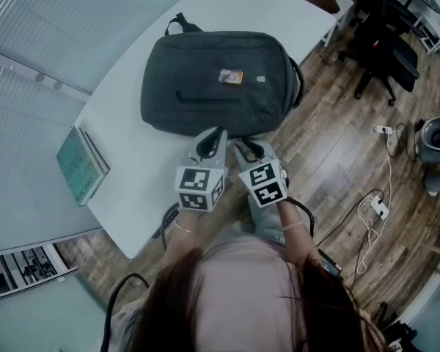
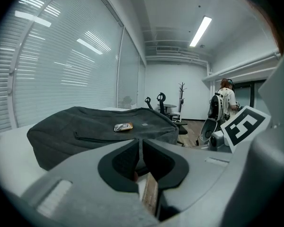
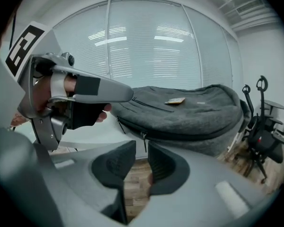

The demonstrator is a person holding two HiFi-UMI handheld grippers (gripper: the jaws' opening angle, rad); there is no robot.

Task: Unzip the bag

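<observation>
**Head view.** A teal-covered book (image 1: 81, 166) is noted at the left of the frame, lying on the white table (image 1: 132, 196). The dark grey backpack (image 1: 216, 83) is found lying flat on the same table at upper centre. Its carry handle (image 1: 180, 25) is turned toward the top edge, and a small yellowish label (image 1: 231, 76) is fixed on its upper face. Directly below the bag's near edge, the left gripper (image 1: 214, 139) and the right gripper (image 1: 246, 149) are held side by side, both pointed at the bag. Further right, an office chair (image 1: 381, 50) is recorded at upper right on the wooden floor (image 1: 330, 160), and a power strip (image 1: 379, 208) with cables at mid right.

**Left gripper view.** The backpack (image 2: 99, 131) is seen across the left and centre, with the label (image 2: 123, 126) on top. At lower centre, the left gripper (image 2: 140, 143) is found with its jaws drawn together to a thin slit, nothing in it and no contact with the bag. The right gripper's marker cube (image 2: 246, 126) is noted at the right edge. A person (image 2: 225, 103) is seen standing far behind it.

**Right gripper view.** The left gripper is seen at upper left, gripped by a hand (image 3: 45, 98). The backpack (image 3: 194, 110) fills the centre and right, and a zip (image 3: 180, 126) is seen running along its side wall. A zip pull (image 3: 143, 138) hangs at the table edge, just above the jaw tips. The right gripper (image 3: 142, 148) is found narrowly open and empty, with bare floor visible through the gap. The office chair (image 3: 262, 126) is recorded at far right.
</observation>
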